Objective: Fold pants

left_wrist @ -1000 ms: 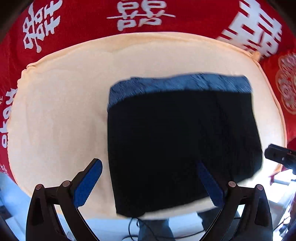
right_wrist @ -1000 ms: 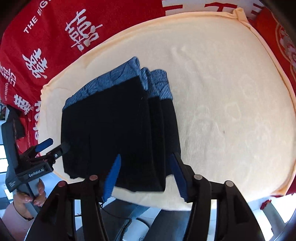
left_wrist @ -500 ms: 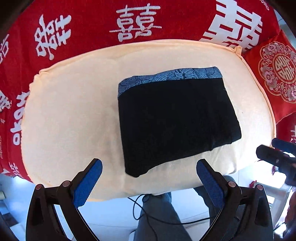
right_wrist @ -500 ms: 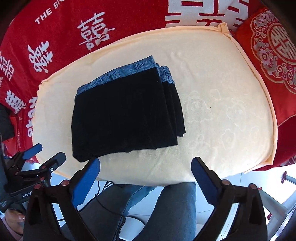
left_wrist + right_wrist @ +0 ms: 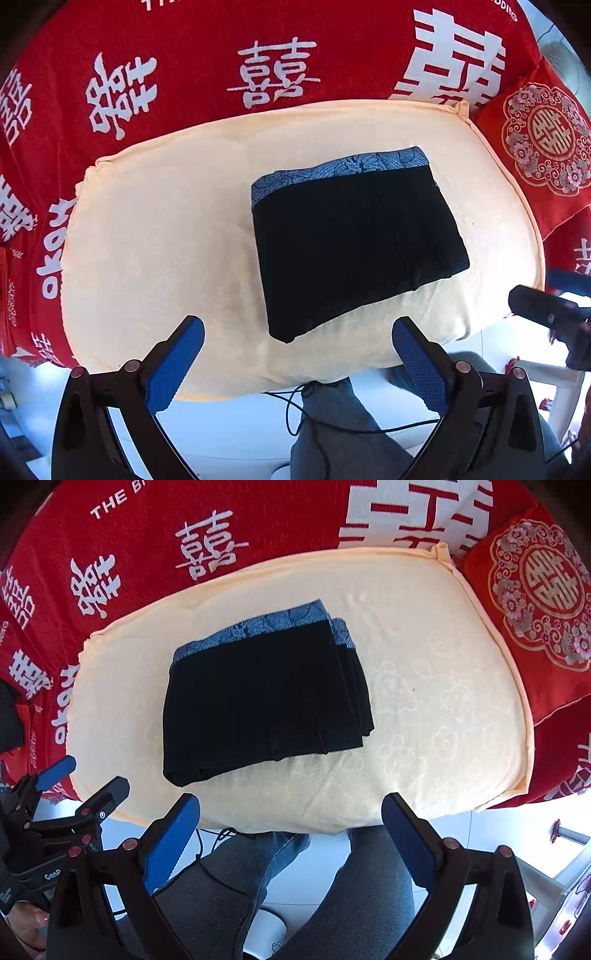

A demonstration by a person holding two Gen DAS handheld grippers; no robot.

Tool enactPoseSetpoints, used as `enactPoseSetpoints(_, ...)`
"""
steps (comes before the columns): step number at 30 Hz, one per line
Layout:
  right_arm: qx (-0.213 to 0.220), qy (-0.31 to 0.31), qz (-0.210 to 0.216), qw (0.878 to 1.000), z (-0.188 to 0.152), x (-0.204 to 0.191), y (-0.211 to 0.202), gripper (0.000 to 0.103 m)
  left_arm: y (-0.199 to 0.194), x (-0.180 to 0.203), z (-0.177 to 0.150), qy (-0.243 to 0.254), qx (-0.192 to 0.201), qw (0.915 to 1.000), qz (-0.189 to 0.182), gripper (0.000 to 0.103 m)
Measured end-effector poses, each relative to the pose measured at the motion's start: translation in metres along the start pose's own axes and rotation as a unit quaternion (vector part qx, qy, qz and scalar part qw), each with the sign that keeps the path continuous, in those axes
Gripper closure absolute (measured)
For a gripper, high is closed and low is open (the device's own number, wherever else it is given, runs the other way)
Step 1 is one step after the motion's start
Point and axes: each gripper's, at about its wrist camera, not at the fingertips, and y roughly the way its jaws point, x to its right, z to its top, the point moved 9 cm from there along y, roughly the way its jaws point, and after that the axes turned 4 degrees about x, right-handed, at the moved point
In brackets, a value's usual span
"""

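Note:
The black pants (image 5: 354, 243) lie folded into a compact rectangle on a cream cushion (image 5: 155, 236), with a blue patterned waistband at the far edge. They also show in the right wrist view (image 5: 262, 698), with stacked layers along their right side. My left gripper (image 5: 297, 332) is open and empty, held back above the cushion's near edge. My right gripper (image 5: 290, 808) is open and empty, also back from the pants. The left gripper also shows at the lower left of the right wrist view (image 5: 88, 779).
The cream cushion (image 5: 443, 701) sits on a red cloth with white characters (image 5: 221, 55). A red embroidered pillow (image 5: 532, 587) lies at the right. The person's legs in grey trousers (image 5: 229, 893) and a black cable are below the cushion's near edge.
Both grippers have pulled back and up from the folded pants. The right gripper's jaws were narrow over the pants' near edge one second ago and have opened wide.

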Motion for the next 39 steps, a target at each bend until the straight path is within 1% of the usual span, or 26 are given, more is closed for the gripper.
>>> enactPoseSetpoints(5,-0.004,-0.018,0.002,1.000,0.008,0.001,-0.005,0.004,-0.011,-0.003,0.002,-0.025,0.010,0.9995,0.016,0.001)
enactPoseSetpoints(7,-0.004,-0.028,0.003,1.000,0.011,0.003,-0.010,0.004,-0.014,0.002,0.002,-0.040,0.011,0.9990,0.019,0.001)
enactPoseSetpoints(10,0.004,-0.042,-0.010,0.999,0.012,0.014,-0.022,0.004,-0.014,0.016,-0.005,-0.050,-0.002,0.9985,0.022,0.001)
enactPoseSetpoints(12,0.011,-0.054,-0.017,0.998,0.011,0.021,-0.027,0.004,-0.015,0.026,-0.008,-0.044,-0.006,0.9987,0.026,0.001)
enactPoseSetpoints(15,0.000,-0.066,-0.020,0.998,0.007,0.030,-0.025,0.004,-0.023,0.038,-0.009,-0.031,-0.003,0.9985,0.045,0.001)
enactPoseSetpoints(16,-0.004,-0.066,-0.017,0.998,0.007,0.031,-0.024,0.004,-0.027,0.040,-0.008,-0.031,0.001,0.9982,0.052,0.001)
enactPoseSetpoints(18,-0.005,-0.066,-0.011,0.998,0.009,0.034,-0.025,0.004,-0.031,0.042,-0.008,-0.039,0.003,0.9977,0.054,0.001)
enactPoseSetpoints(23,-0.008,-0.074,0.001,0.997,0.011,0.031,-0.025,0.004,-0.036,0.040,-0.014,-0.055,-0.001,0.9961,0.070,0.001)
enactPoseSetpoints(27,-0.012,-0.087,0.001,0.996,0.008,0.027,-0.023,0.004,-0.036,0.038,-0.017,-0.061,-0.005,0.9954,0.074,0.001)
enactPoseSetpoints(33,-0.014,-0.075,0.005,0.997,0.011,0.032,-0.023,0.004,-0.036,0.040,-0.011,-0.053,-0.004,0.9953,0.081,0.001)
enactPoseSetpoints(39,-0.021,-0.073,0.002,0.997,0.012,0.033,-0.019,0.004,-0.033,0.041,-0.007,-0.042,-0.005,0.9961,0.078,0.001)
